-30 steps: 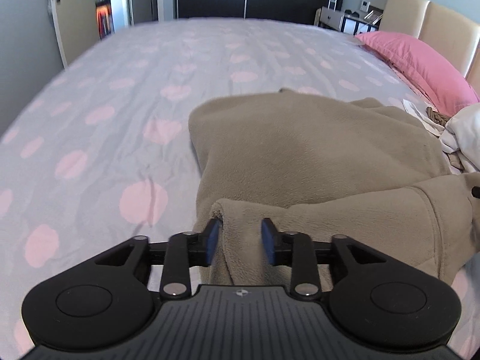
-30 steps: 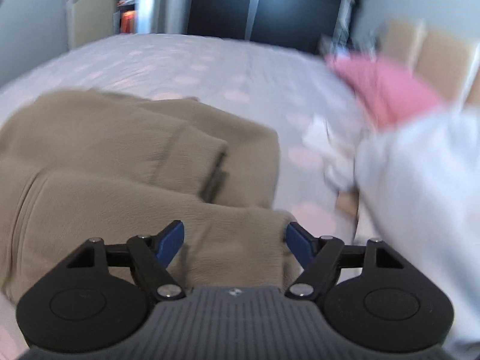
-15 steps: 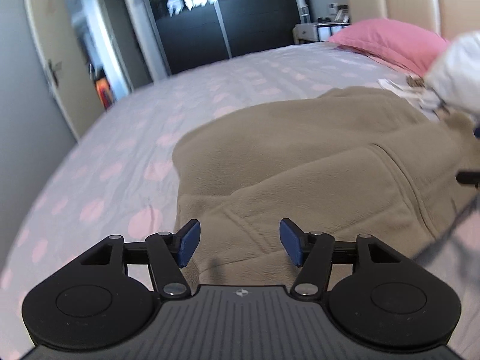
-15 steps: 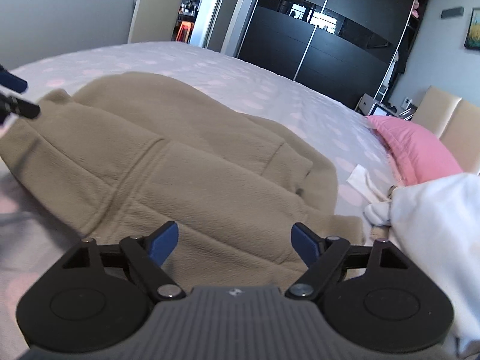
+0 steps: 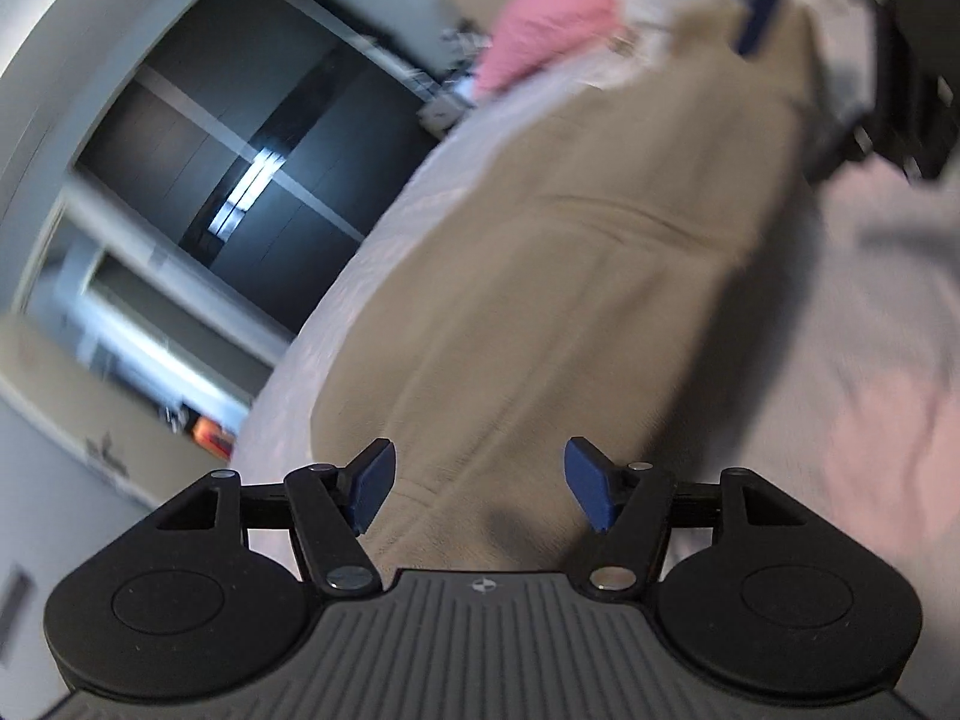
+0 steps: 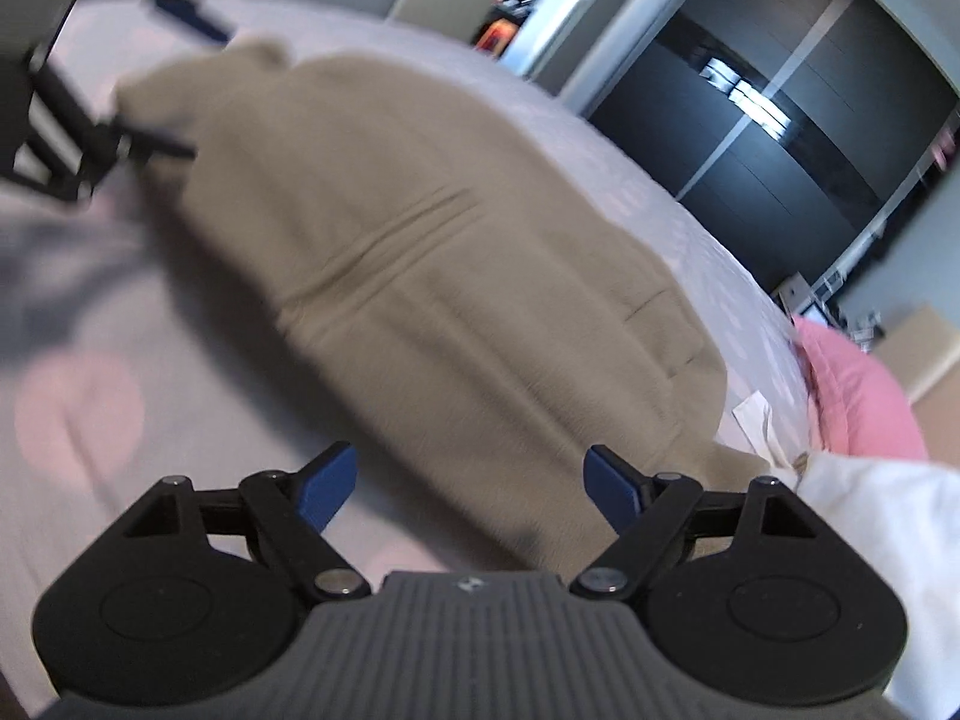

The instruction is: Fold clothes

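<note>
Two grippers, both with blue-padded fingers spread wide and gripping nothing. Your left gripper (image 5: pixel 480 483) hangs tilted over one end of the beige fleece garment (image 5: pixel 558 276), its pads (image 5: pixel 375 480) apart with the fabric showing between them; whether they touch it cannot be told through the motion blur. Your right gripper (image 6: pixel 471 489) hangs likewise released over the opposite end of the same garment (image 6: pixel 432 276), one pad (image 6: pixel 327 489) over the bedspread and the other over fleece. Each tool appears in the other's view: the right gripper (image 5: pixel 759 18) at the far end of the garment in the left wrist view, the left gripper (image 6: pixel 186 9) at the far end in the right wrist view. The garment lies spread along the bed (image 6: pixel 78 420), near the bed's near edge, with a seam line crossing its middle. The bedspread is grey with pink spots. A white cloth pile (image 6: pixel 870 516) sits just beside the garment's end by your right gripper, toward the head of the bed. A pink pillow (image 6: pixel 852 402) lies beyond it. A dark wardrobe (image 5: pixel 252 168) stands past the far edge.
</note>
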Tool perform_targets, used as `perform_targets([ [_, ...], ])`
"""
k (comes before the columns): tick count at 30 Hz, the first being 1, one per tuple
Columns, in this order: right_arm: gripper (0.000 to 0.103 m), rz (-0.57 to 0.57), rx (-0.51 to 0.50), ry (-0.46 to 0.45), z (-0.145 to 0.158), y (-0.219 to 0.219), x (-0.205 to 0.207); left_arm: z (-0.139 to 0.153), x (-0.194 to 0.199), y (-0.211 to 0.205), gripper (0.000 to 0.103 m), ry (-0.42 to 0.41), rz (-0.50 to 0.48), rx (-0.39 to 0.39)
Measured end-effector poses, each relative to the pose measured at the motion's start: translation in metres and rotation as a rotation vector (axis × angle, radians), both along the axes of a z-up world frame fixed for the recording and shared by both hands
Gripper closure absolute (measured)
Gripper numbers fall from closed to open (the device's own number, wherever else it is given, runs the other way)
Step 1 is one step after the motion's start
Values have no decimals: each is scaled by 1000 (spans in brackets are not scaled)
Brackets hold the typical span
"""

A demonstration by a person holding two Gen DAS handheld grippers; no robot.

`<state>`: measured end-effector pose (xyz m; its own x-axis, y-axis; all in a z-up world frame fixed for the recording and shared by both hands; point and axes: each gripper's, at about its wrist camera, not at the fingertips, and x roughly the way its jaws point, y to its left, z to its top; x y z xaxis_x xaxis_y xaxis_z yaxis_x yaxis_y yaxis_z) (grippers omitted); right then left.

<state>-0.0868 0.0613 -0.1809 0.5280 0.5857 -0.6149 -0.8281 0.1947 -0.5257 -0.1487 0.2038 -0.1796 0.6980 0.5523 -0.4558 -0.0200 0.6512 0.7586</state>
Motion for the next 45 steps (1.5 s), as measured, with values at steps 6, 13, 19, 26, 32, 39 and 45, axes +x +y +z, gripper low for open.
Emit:
perform_targets([
  [6, 19, 48, -86, -61, -19, 4, -10, -34, 2, -16, 37, 81, -93, 146],
  [13, 18, 95, -128, -135, -33, 7, -15, -65, 12, -24, 34, 139, -164, 247],
  [19, 18, 141, -158, -197, -43, 10, -19, -85, 18, -26, 34, 185, -196, 289],
  [26, 18, 127, -147, -179, -43, 15, -19, -96, 26, -31, 39, 230, -172, 292],
  [32, 18, 113, -138, -157, -41, 15, -17, -94, 28, -28, 38, 248, -164, 290],
  [39, 18, 110, -136, -149, -39, 16, -10, -92, 22, -28, 56, 206, -150, 319],
  [45, 18, 126, -132, -198, -42, 18, -5, -65, 27, -31, 76, 107, -104, 214],
])
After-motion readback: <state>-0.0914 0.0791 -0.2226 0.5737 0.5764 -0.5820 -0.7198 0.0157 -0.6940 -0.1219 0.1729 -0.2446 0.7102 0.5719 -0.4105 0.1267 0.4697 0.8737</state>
